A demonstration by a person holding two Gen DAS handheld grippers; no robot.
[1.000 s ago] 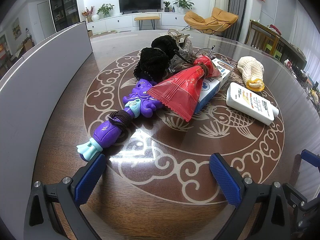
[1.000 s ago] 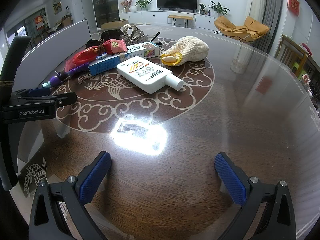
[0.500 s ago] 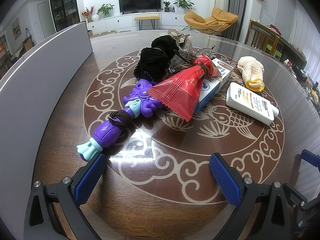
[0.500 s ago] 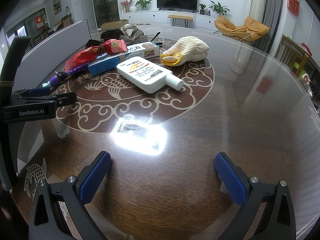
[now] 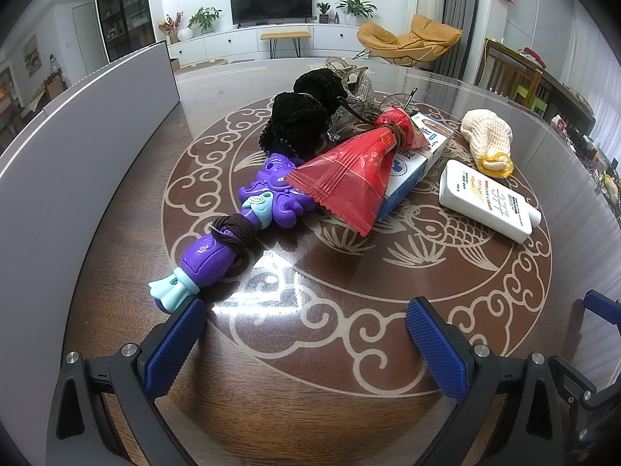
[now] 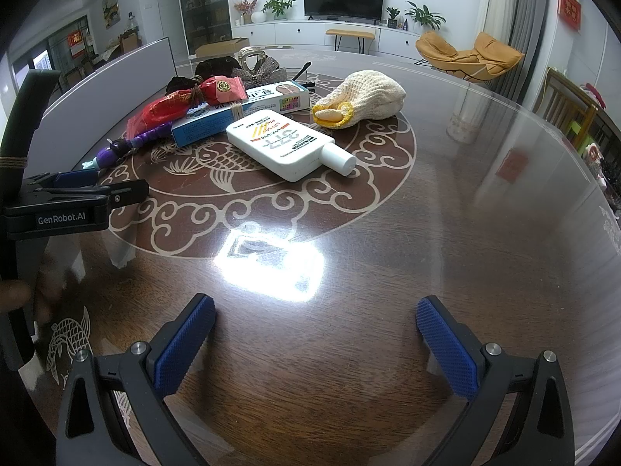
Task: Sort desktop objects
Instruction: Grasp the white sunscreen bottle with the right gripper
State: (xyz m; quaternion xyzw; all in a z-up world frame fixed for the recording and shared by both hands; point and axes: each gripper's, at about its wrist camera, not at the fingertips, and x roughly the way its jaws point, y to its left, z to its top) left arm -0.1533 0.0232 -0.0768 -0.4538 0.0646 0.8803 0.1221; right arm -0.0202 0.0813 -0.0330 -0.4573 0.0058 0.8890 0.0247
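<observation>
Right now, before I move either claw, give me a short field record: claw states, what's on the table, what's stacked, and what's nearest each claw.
left claw: open, empty
right claw: open, empty
surface: table, glossy, patterned
stacked: red snack bag across blue-white box and purple toy wand
loose: white sunscreen bottle, knitted mitt, black scrunchies
nearest left claw: purple toy wand
nearest right claw: white sunscreen bottle

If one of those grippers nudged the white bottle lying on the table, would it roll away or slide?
The white bottle looks flat-sided and lies on its broad face, so it would probably slide rather than roll. The glossy table likely lets it skid easily. Pushed at the round cap, it may pivot instead of moving straight.
</observation>
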